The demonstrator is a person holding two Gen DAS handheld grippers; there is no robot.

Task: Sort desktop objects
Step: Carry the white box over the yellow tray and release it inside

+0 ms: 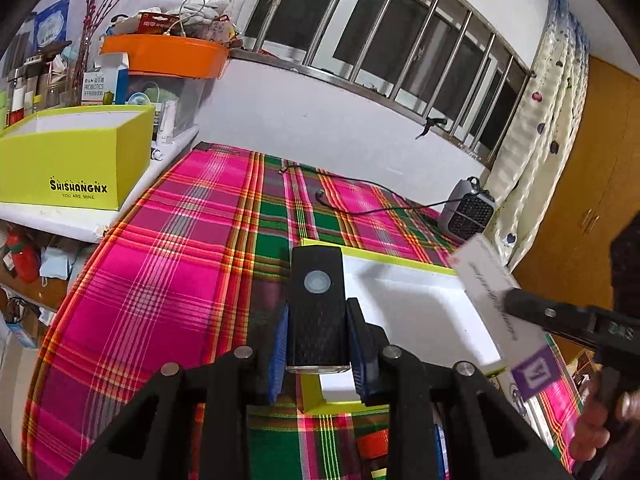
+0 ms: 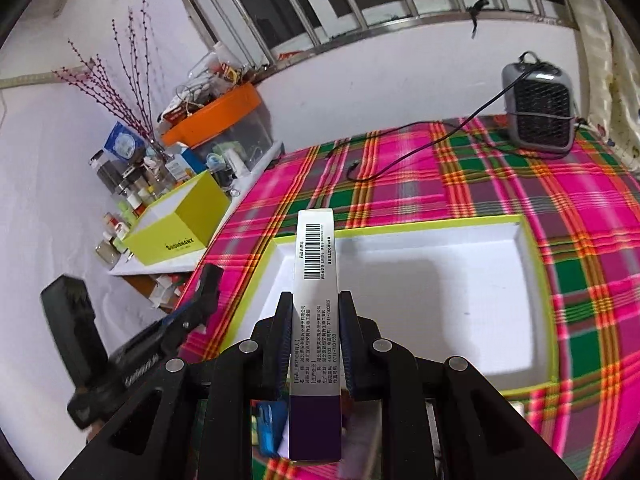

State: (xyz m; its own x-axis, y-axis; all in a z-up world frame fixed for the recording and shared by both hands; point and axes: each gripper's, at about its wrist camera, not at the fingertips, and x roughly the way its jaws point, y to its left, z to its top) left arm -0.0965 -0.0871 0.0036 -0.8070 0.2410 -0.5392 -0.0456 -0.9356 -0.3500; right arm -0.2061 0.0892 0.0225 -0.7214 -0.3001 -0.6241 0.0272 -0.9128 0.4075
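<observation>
Two grippers hold loads: left (image 1: 318, 354) black device (image 1: 316, 304), right (image 2: 314, 346) medicine box (image 2: 316, 280)

A home room: a plaid cloth (image 2: 500, 184) is covering the bench, a barred window (image 1: 400, 32) and curtain (image 1: 540, 128) are framing it.

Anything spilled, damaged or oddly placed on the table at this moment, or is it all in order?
Nothing stands out. The white tray lies flat and empty on the plaid cloth. The left gripper holds a black device; the right gripper holds a white and purple box. Only the heater's cable trails loosely across the cloth.
</observation>
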